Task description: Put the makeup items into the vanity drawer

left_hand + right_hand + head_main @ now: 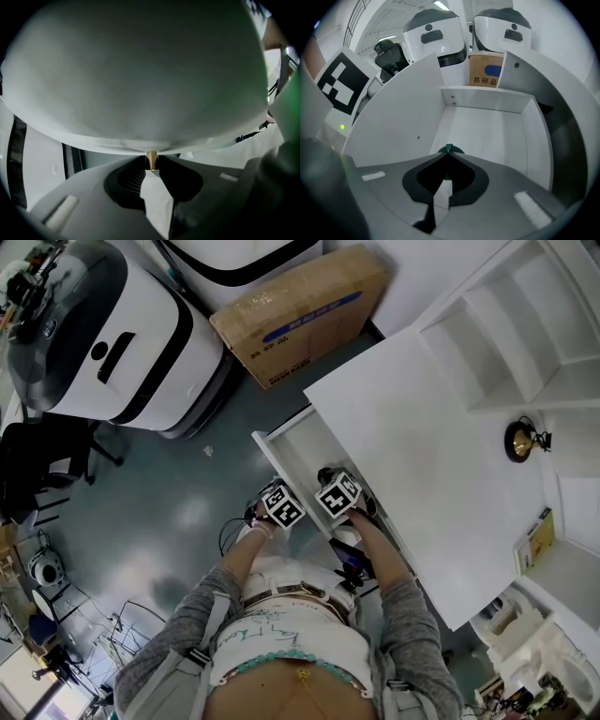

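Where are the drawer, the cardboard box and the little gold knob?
drawer [487, 136], right gripper view, its bare white floor.
cardboard box [300, 310], head view, middle of its top.
gold knob [152, 159], left gripper view, its stem.

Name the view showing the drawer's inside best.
The right gripper view: it looks into the open drawer, showing floor and walls. The head view shows only part from above; the left gripper view shows no interior.

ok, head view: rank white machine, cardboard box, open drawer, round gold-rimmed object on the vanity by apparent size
1. white machine
2. cardboard box
3. open drawer, partly hidden
4. round gold-rimmed object
Machine and box lie farther from the camera than the other two, so true sizes are unsure.
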{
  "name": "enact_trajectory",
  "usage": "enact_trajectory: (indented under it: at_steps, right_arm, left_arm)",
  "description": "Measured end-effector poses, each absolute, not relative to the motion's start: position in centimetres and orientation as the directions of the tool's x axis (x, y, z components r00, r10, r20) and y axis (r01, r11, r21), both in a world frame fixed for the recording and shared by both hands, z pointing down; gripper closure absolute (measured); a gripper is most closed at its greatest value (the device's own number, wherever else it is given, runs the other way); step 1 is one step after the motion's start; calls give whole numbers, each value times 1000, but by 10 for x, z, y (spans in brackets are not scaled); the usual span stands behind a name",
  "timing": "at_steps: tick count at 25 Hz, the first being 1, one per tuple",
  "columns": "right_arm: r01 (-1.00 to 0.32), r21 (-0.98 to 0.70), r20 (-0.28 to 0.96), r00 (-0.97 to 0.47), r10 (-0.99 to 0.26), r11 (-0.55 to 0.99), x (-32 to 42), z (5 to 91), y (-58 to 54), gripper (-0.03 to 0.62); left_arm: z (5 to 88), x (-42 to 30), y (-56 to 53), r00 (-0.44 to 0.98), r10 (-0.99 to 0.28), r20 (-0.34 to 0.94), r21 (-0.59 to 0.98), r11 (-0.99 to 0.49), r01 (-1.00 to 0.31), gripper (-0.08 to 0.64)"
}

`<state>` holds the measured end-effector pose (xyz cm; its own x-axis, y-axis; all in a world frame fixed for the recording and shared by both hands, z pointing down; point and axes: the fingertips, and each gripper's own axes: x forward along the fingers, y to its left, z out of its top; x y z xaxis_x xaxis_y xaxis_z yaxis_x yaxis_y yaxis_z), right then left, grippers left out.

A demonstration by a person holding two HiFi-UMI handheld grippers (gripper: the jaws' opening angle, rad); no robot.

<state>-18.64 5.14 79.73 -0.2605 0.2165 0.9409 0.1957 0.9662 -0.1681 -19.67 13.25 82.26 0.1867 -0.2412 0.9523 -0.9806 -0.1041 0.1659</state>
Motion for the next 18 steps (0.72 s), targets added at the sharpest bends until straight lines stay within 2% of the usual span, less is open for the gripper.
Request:
enact_trajectory:
  at_steps: [18]
  right_arm:
    - [174, -148, 953, -239, 188, 974, -186, 826, 46, 574]
  left_arm:
    - [822, -197, 134, 198, -238, 951, 180, -96, -979, 465]
